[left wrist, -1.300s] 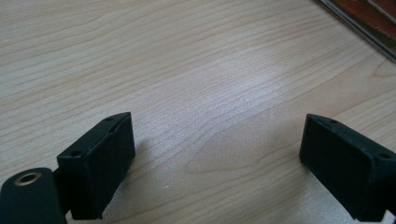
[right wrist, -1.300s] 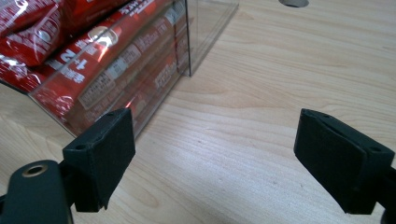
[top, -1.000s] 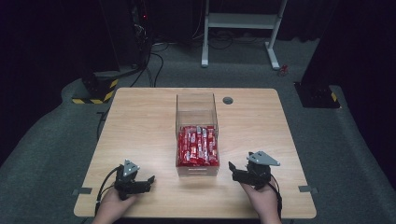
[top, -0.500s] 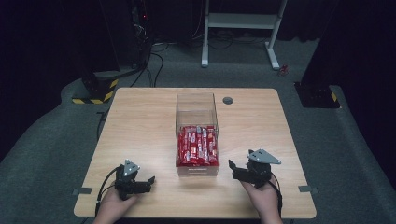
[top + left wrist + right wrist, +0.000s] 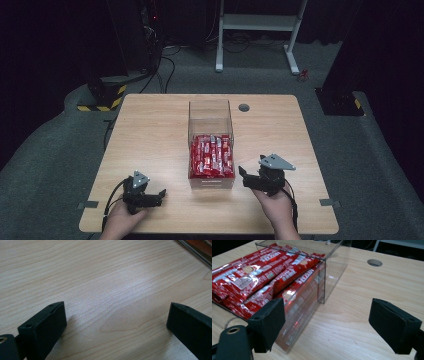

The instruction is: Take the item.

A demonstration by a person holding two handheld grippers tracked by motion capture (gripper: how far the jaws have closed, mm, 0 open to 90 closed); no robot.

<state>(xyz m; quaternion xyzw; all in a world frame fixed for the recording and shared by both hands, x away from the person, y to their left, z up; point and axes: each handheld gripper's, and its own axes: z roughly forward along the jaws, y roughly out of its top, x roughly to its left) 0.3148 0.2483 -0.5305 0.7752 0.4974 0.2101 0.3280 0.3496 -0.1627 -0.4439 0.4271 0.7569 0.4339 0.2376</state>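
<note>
A clear rectangular plastic box (image 5: 210, 145) stands at the centre of the pale wooden surface (image 5: 150, 135), its near half packed with shiny red snack packets (image 5: 211, 156). The right gripper (image 5: 243, 175), lower right of the frame, sits just beside the box's near corner, fingers (image 5: 268, 322) spread and empty. The left gripper (image 5: 161, 195), lower left, rests well apart, fingers (image 5: 47, 325) likewise released over bare wood

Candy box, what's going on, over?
Left gripper and right gripper both open, holding nothing. Clear box mid-table, red candy packets piled in its near half. Right gripper beside box; nothing blocking.
</note>
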